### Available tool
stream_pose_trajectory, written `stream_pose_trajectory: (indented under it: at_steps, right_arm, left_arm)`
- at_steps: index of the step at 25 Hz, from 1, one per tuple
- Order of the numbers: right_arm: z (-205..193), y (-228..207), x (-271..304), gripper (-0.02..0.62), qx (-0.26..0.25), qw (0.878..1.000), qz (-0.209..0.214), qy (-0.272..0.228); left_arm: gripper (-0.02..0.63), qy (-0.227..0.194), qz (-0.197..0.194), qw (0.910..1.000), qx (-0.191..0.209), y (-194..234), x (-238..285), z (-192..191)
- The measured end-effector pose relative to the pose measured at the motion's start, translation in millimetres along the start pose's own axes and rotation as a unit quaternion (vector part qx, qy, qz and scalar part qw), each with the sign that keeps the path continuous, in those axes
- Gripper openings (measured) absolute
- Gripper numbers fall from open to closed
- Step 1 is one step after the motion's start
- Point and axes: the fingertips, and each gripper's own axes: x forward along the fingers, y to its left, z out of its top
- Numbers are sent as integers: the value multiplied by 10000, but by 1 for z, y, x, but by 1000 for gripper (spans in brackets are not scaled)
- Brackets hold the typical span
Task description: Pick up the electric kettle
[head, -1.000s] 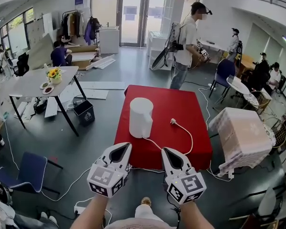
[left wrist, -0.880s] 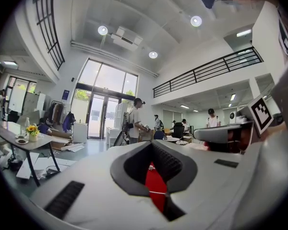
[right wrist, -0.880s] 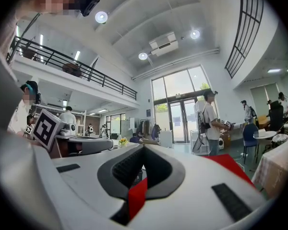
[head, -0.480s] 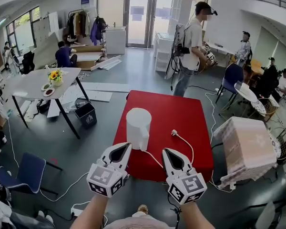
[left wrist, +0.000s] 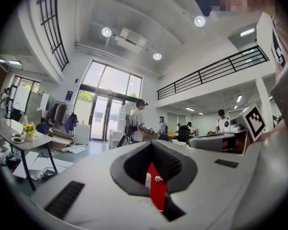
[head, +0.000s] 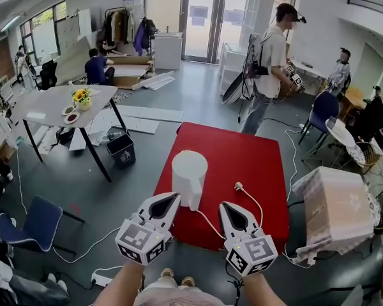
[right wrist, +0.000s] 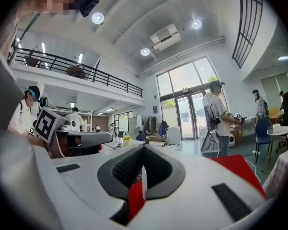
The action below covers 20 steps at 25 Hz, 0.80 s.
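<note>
Here, the white electric kettle (head: 189,174) is standing near the front left of the red table (head: 249,148), its plug (head: 239,185) lying beside it, while the left tongs (head: 168,201) and right tongs (head: 228,207) are hovering just short of it, both closed and empty.

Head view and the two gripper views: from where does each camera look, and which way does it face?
Head view: on the person's head, facing forward and steeply down at the electric kettle on the red table; forearms, left gripper and right gripper show.
Left gripper view: on the left gripper, facing along its shut jaws towards the table; the right gripper's cube shows at right.
Right gripper view: on the right gripper, facing likewise; the left gripper's cube shows at left.
Shared: all three show the red table.
</note>
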Motion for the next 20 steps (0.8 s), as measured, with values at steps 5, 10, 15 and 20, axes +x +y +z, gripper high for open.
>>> stream_pose_trajectory:
  at_steps: [5,10,15,20]
  right_arm:
    - [1,-2,12,6,-52,9999,109,7]
    - [-1,-9,25,6,1,10000,75,45]
    - [-7,-15,36,6,-5,10000,11,75]
    - [-7,-21,49,6,2,9999,-48,94]
  left_arm:
    - [-8,-107,-104,9999,-28,3,14,5]
    - [-5,-120,-163,9998,30,13,25,4]
    - [29,-16,-240,9997,39,22,32,-9]
    - [141,130,-554,9984,-25,24,46,-16]
